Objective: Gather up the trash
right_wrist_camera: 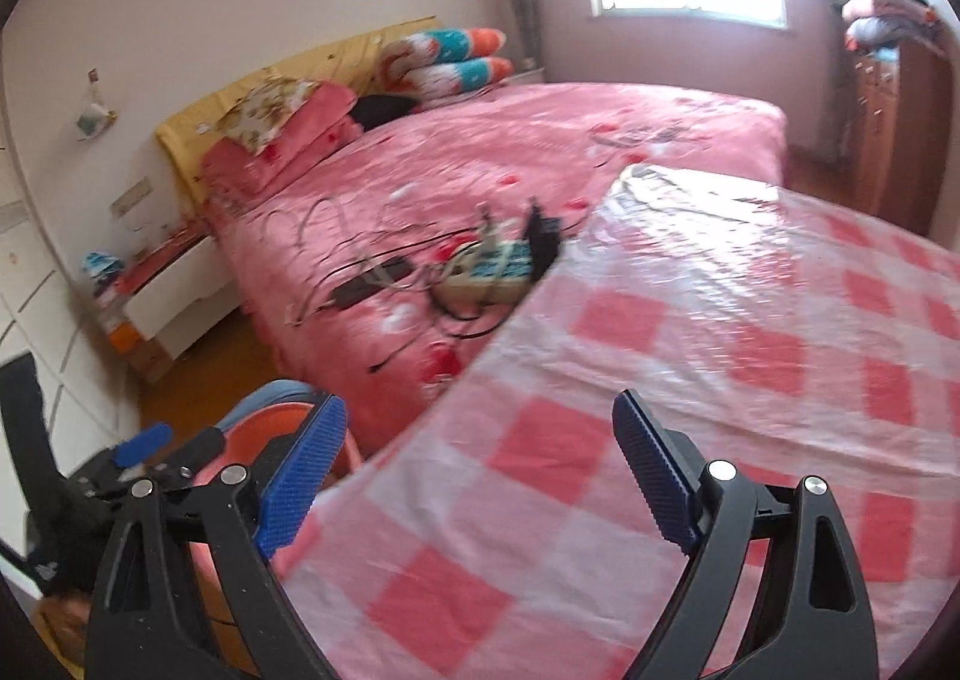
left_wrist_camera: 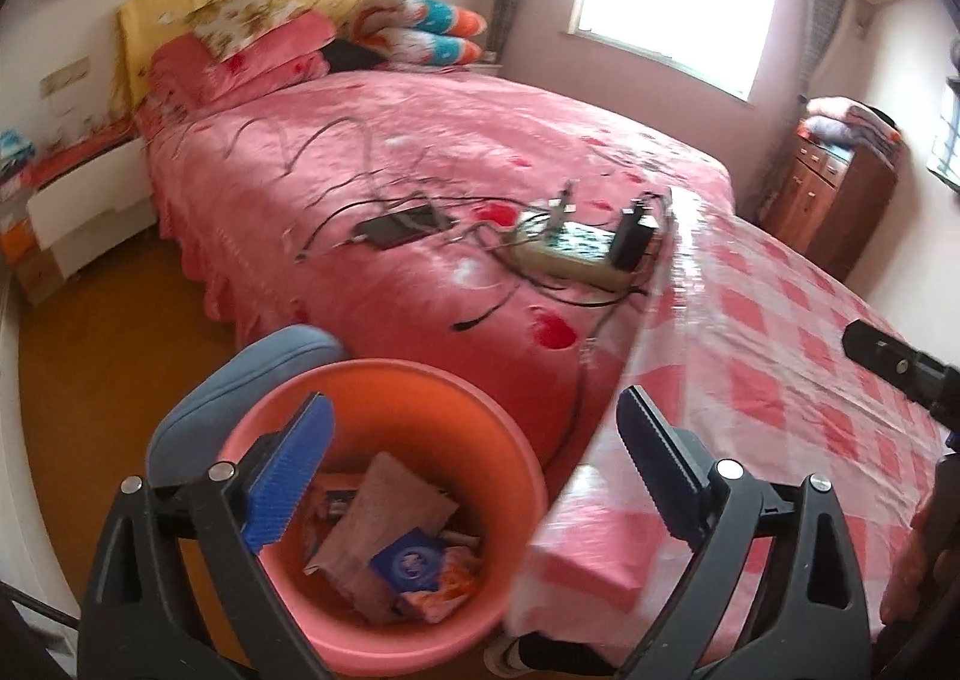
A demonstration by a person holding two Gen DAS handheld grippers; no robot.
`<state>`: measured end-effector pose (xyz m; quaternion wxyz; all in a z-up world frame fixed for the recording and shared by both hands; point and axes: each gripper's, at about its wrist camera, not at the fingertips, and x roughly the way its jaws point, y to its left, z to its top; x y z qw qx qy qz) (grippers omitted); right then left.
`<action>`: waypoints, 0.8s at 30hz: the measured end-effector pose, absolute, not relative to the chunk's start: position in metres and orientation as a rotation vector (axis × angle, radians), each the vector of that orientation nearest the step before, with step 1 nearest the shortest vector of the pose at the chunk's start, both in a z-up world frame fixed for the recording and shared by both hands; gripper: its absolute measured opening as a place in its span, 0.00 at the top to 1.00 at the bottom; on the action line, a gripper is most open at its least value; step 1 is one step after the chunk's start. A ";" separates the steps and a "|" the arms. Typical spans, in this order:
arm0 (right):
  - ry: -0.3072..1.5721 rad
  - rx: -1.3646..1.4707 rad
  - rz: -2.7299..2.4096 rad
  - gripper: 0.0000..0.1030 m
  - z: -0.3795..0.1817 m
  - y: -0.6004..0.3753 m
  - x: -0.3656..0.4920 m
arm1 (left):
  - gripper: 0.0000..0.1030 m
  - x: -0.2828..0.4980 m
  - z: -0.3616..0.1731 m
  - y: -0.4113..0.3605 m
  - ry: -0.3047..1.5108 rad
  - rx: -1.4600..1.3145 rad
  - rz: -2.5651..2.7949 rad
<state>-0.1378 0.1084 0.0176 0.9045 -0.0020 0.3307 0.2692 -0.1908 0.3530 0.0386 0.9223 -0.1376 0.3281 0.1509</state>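
Observation:
An orange-pink bin stands on the floor beside the table, holding brown paper, a blue packet and other wrappers. My left gripper is open and empty, hovering above the bin's right side. My right gripper is open and empty over the table with the red-and-white checked cloth. The bin's rim shows at the lower left in the right wrist view, with the left gripper's blue pad beside it.
A bed with a pink cover lies behind, with a power strip, a black adapter and tangled cables on it. A blue chair back touches the bin. A white nightstand is left, a wooden cabinet right.

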 end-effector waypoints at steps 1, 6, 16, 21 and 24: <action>0.675 -0.009 0.538 0.13 0.017 0.102 -0.138 | 0.07 -0.189 0.041 0.347 0.672 -0.277 0.295; 0.650 -0.002 0.460 0.13 0.014 0.065 -0.136 | 0.07 -0.176 0.051 0.314 0.657 -0.257 0.225; 0.610 0.024 0.340 0.13 0.012 0.008 -0.142 | 0.06 -0.155 0.059 0.254 0.659 -0.215 0.127; 0.592 0.046 0.296 0.13 0.013 -0.018 -0.142 | 0.06 -0.147 0.062 0.230 0.662 -0.210 0.089; 0.581 0.056 0.269 0.13 0.013 -0.032 -0.142 | 0.06 -0.140 0.064 0.215 0.663 -0.195 0.073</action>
